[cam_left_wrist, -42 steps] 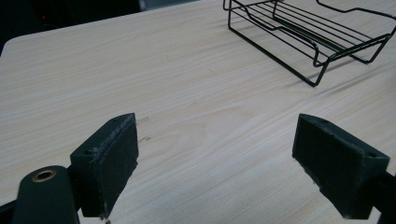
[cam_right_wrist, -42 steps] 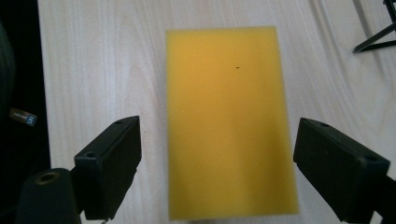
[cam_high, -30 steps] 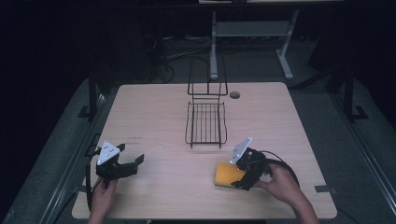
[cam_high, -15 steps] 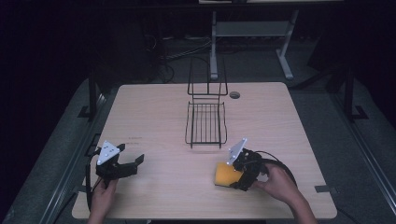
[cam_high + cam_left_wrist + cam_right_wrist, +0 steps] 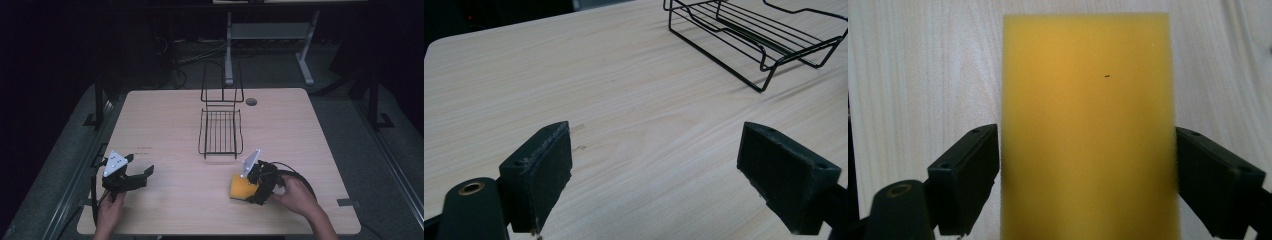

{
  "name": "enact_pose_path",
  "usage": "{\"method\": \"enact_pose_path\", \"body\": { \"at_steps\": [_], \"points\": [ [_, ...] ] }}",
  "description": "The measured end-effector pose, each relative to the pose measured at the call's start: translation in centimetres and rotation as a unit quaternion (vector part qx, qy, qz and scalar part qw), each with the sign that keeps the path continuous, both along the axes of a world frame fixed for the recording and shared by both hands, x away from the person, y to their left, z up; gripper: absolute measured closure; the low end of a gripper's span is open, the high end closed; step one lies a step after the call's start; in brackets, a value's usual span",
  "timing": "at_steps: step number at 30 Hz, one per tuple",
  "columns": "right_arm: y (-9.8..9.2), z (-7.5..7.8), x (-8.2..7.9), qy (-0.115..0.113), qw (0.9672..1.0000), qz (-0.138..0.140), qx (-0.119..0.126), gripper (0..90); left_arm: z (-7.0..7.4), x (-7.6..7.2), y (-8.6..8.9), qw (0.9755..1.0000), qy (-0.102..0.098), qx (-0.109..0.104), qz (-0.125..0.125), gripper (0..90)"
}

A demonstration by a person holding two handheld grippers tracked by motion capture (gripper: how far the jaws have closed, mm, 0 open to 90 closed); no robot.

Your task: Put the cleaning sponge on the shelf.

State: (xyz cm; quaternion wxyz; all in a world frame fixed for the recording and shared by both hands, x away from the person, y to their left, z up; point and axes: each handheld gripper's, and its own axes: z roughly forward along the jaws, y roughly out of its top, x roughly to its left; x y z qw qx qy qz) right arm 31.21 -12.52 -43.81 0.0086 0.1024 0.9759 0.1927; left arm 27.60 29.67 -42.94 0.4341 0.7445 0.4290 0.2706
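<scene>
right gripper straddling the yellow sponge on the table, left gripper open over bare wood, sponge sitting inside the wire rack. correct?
Not quite: the yellow sponge is not in the wire rack. The high view shows it lying on the table, nearer the person than the rack and apart from it. The rest holds: the right gripper straddles the sponge, and the left gripper is open over bare wood.

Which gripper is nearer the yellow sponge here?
Right. The right gripper has its jaws on either side of the yellow sponge; the left gripper sits open, far across the table.
</scene>
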Motion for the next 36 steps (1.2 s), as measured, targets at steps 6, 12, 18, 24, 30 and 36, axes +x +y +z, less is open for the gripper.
{"method": "enact_pose_path", "body": {
  "at_steps": [6, 12, 18, 24, 30, 36],
  "points": [
    [0.1, -0.3, 0.1, 0.004, 1.0, 0.004, -0.003, 15.1, 0.0, 0.0, 0.0, 1.0, 0.0, 0.0, 0.0, 13.9],
    [0.2, -0.5, 0.1, 0.005, 0.9999, 0.006, -0.009, 15.7, 0.0, 0.0, 0.0, 1.0, 0.001, 0.0, 0.0, 13.9],
    [0.2, -0.6, 0.1, 0.005, 0.9999, 0.009, -0.009, 19.3, 0.0, 0.0, 0.1, 1.0, 0.001, 0.0, 0.0, 13.9],
    [0.2, -0.5, 0.1, 0.002, 0.9999, 0.012, -0.011, 21.7, 0.0, 0.0, 0.1, 1.0, 0.001, -0.002, 0.001, 13.9],
    [0.2, -0.1, 0.1, 0.001, 0.9999, 0.015, -0.008, 22.0, 0.0, 0.0, 0.2, 1.0, 0.002, -0.002, 0.002, 13.9],
    [0.5, 0.9, 0.7, -0.007, 0.9997, 0.023, 0.0, 22.1, -0.1, 0.1, 0.2, 1.0, 0.002, -0.001, 0.002, 13.9]
  ]
}}
